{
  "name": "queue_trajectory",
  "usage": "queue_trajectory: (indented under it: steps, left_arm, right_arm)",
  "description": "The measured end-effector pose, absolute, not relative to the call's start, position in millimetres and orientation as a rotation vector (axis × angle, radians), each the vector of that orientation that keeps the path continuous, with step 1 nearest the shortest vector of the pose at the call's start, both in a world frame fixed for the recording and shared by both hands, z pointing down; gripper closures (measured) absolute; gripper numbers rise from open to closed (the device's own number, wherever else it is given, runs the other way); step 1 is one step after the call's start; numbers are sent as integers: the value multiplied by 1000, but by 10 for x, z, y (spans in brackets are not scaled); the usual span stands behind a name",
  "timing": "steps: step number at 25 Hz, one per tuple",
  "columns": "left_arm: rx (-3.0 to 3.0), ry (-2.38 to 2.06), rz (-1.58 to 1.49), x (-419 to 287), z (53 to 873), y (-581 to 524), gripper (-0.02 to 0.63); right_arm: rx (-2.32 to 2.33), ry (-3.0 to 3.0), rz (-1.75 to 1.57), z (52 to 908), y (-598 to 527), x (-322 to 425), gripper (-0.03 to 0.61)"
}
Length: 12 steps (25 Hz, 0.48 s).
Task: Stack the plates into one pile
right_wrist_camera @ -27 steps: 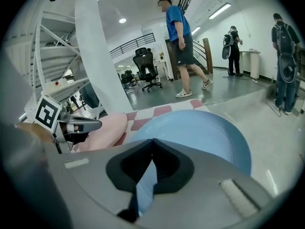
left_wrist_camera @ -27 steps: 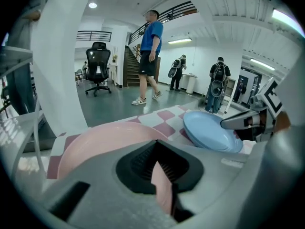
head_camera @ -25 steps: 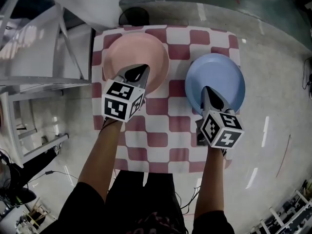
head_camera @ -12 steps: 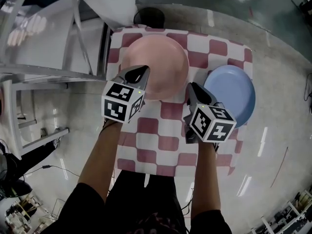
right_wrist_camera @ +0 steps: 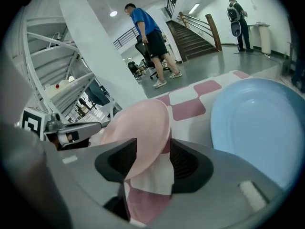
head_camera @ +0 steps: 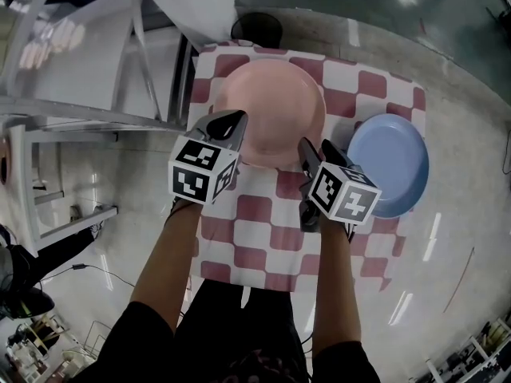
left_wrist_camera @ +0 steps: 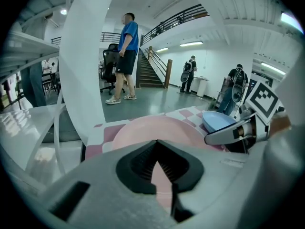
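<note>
Fingers [right_wrist_camera: 183, 162] just opened astride pink plate [right_wrist_camera: 140, 128].

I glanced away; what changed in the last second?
The right gripper moved left from the blue plate to the right rim of the pink plate; its tongs have just opened, the rim between them. The left gripper stays shut at that plate's left rim; both plates unmoved.

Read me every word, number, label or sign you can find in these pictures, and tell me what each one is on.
No words or numbers can be read anywhere.
Left marker cube and right marker cube: black-and-white square patterns only, no lettering.
Pink plate, blue plate, checked cloth: no print.
Small pale label on the gripper body in the left gripper view: too blurred to read.
</note>
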<state>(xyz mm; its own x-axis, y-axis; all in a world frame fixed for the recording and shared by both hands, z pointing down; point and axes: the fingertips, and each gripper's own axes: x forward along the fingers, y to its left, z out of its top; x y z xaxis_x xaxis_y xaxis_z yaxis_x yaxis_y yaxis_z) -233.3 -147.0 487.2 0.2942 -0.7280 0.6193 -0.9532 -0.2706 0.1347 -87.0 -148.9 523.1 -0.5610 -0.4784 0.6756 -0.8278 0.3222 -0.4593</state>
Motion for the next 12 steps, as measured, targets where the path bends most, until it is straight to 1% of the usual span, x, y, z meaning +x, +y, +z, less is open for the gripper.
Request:
queue_trajectory:
  steps: [10, 12]
  left_arm:
    - [2072, -1506, 625, -2469, 4878, -1419, 617]
    - [2067, -1509, 627, -2516, 4879, -1409, 617]
  right_arm:
    - [1163, -2101, 1220, 5486, -1581, -965, 371]
    - [1169, -2081, 1222, 5531, -1597, -980, 390]
